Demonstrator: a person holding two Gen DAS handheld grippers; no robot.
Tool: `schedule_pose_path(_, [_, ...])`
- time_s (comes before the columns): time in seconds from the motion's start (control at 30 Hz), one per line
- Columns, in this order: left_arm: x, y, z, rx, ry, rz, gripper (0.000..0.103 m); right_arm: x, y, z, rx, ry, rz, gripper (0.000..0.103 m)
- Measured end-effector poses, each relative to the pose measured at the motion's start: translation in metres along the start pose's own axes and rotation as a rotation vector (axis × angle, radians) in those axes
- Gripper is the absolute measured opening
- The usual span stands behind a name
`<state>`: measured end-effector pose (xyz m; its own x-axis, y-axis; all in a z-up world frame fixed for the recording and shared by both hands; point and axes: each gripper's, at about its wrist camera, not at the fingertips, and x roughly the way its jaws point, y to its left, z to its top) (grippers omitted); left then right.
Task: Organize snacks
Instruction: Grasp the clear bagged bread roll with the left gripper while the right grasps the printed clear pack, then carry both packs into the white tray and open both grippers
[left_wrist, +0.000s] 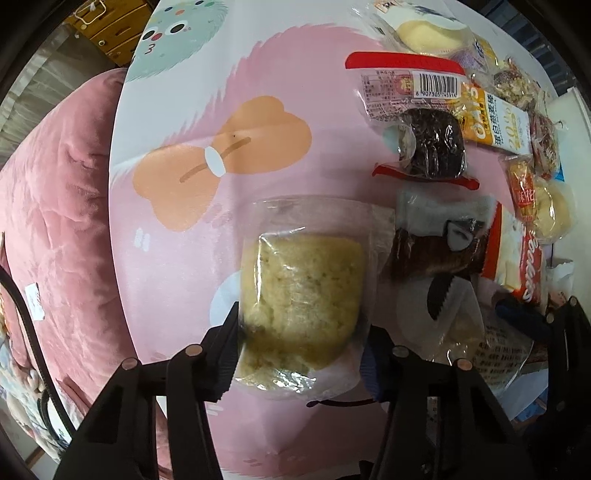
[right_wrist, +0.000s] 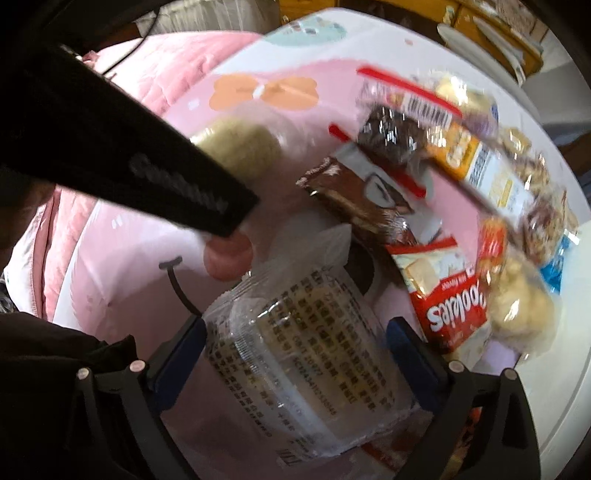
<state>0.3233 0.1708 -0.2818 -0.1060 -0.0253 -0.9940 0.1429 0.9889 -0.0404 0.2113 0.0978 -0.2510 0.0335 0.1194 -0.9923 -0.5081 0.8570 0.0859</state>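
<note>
My left gripper (left_wrist: 301, 354) is shut on a yellow sponge cake in a clear wrapper (left_wrist: 299, 295), held over the pink patterned table (left_wrist: 177, 266). The same cake shows in the right wrist view (right_wrist: 240, 146), behind the dark sleeve of the left arm (right_wrist: 129, 155). My right gripper (right_wrist: 295, 350) is closed around a clear-wrapped cake with printed black text (right_wrist: 303, 362). A pile of snacks lies at the right: a chocolate cake pack (left_wrist: 432, 142), an oat bar (left_wrist: 491, 118), a brown wafer pack (left_wrist: 436, 251) and a red cookie pack (right_wrist: 450, 314).
A pink cushion (left_wrist: 55, 192) lies left of the table. Wooden drawers (left_wrist: 107, 26) stand at the back. More wrapped buns (left_wrist: 428, 31) and nut bars (left_wrist: 517, 85) crowd the table's right side. The table's rim (right_wrist: 554, 398) runs close on the right.
</note>
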Motion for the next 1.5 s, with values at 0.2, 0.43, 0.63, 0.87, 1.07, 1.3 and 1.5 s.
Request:
schedule_pose_path(0.2, [-0.008, 0.015, -0.010, -0.045, -0.004, -0.017, 0.052, 0.010, -0.004, 0.004, 0.083, 0.097, -0.011, 0.099])
schedule_pose_path(0.43, [-0.041, 0.030, -0.029, -0.049, -0.073, -0.022, 0.052, 0.015, -0.011, 0.006, 0.197, 0.152, -0.016, 0.083])
schedule_pose_path(0.63, [-0.075, 0.035, -0.056, -0.045, -0.135, -0.021, 0.052, 0.007, -0.012, 0.007, 0.262, 0.156, -0.013, 0.074])
schedule_pose_path(0.87, [-0.115, 0.039, -0.097, -0.048, -0.222, -0.039, 0.052, -0.002, -0.007, 0.004, 0.429, 0.171, 0.096, 0.074])
schedule_pose_path(1.07, [-0.149, 0.032, -0.125, -0.018, -0.331, -0.068, 0.052, -0.029, 0.002, -0.008, 0.521, 0.115, 0.152, 0.074])
schedule_pose_path(1.3, [-0.169, 0.012, -0.158, 0.065, -0.431, -0.149, 0.052, -0.068, -0.007, -0.053, 0.646, 0.036, 0.136, 0.074])
schedule_pose_path(1.5, [-0.175, -0.014, -0.177, 0.148, -0.458, -0.195, 0.052, -0.095, -0.034, -0.104, 0.822, 0.002, 0.144, 0.074])
